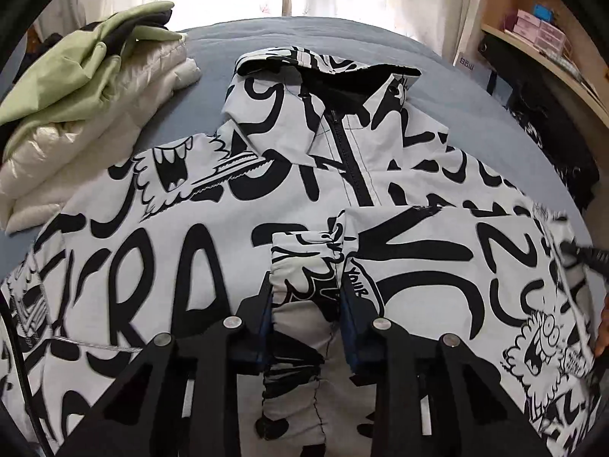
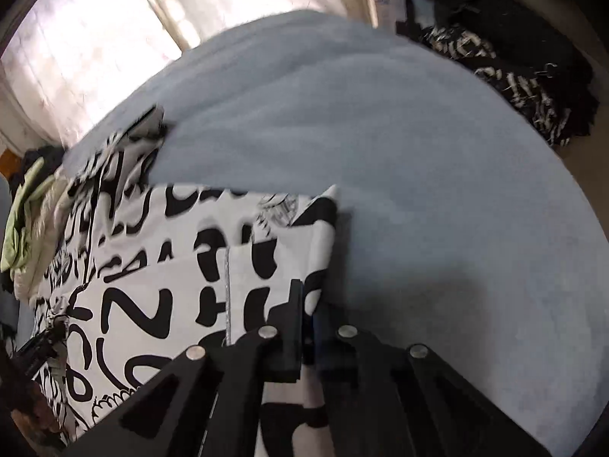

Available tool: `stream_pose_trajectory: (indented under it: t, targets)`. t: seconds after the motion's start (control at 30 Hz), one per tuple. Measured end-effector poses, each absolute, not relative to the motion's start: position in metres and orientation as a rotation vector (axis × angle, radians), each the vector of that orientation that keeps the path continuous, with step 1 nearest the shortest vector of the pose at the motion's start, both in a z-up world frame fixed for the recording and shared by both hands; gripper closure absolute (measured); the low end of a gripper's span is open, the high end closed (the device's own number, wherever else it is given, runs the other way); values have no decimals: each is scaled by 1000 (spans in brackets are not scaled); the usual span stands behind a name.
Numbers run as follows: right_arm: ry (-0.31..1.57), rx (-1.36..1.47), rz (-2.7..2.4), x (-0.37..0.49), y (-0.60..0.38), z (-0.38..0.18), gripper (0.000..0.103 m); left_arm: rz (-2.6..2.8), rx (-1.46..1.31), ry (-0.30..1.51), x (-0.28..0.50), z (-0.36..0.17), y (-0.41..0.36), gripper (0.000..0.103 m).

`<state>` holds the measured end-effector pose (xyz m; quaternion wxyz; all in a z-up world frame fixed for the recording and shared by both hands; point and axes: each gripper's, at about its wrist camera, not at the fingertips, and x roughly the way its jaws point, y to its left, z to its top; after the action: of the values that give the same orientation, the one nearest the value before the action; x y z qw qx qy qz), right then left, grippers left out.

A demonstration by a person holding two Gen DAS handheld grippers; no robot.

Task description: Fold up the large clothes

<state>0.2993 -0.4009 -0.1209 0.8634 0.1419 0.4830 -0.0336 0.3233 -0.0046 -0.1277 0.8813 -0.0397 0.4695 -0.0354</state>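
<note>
Jacket (image 1: 236, 205) white, black graffiti print; bedsheet (image 1: 475, 114) grey-blue.

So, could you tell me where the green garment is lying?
In the left wrist view, the green garment lies upper left atop a white puffer jacket, beside the printed jacket.

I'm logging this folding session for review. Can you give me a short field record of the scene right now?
surface: blue-grey bed cover
garment: black-and-white printed jacket, laid out front up, zipper closed
left gripper: jaws astride a gathered sleeve cuff
right gripper: shut on the jacket's side edge
nearby: folded pile, green garment on a cream puffer
</note>
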Motion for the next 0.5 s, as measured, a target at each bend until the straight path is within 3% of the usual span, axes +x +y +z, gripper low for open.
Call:
stream_pose_trajectory:
  t: [0.17,0.27,0.37,0.5]
  targets:
    - [1078,289,-95,296,-399,-118,83,-37,-77,1021,322,-141,-6,67]
    - [1048,223,-68,276,-384,-91,72,-37,-71,1032,310,-130,3,50]
    - [997,166,-30,243,-364,-62,63,14,-51,982,289,-112,16,48]
    - [992,121,23,201,-328,-48,62,42,-57,938,261,-92,24,48]
